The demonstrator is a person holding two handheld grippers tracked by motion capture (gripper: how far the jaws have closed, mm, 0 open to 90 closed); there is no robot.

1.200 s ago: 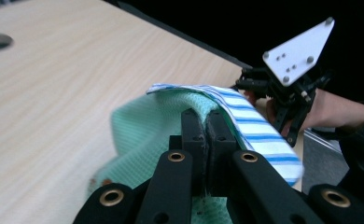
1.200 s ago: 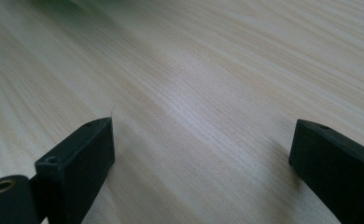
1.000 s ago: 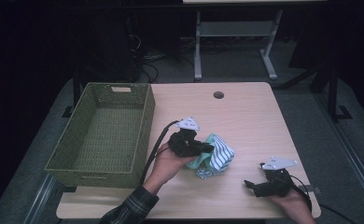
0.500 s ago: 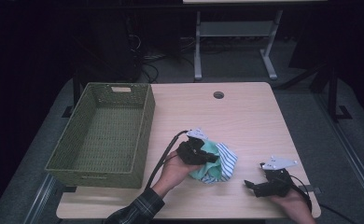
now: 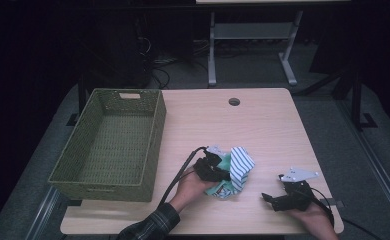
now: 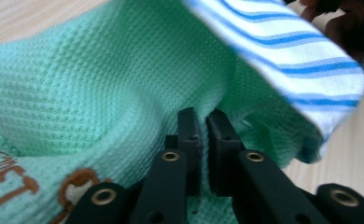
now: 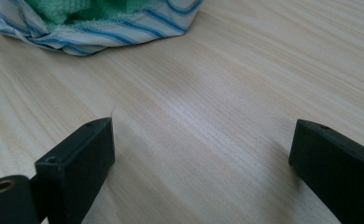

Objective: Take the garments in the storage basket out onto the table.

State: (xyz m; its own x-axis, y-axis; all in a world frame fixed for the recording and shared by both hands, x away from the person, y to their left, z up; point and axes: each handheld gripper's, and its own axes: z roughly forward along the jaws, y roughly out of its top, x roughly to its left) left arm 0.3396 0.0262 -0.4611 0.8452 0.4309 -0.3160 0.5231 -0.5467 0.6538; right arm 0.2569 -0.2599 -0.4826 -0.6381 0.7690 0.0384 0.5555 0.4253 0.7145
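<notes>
Left gripper view has my jaws almost pressed together, just beginning to part, with the green cloth (image 6: 91,93) bunched around them; I can't tell whether any fabric sits in the slit. It lies by the striped cloth (image 5: 242,167) on the pale wooden table (image 5: 263,130). I keep my right gripper (image 5: 275,200) spread nearby. Basket (image 5: 153,145) waits left, room dark

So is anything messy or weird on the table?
Only the clothes: a green knit piece and a blue-striped white one lie crumpled together on the table, beside the green basket, not in it. The left gripper has its jaws in the green fabric. Nothing looks spilled or broken.
</notes>
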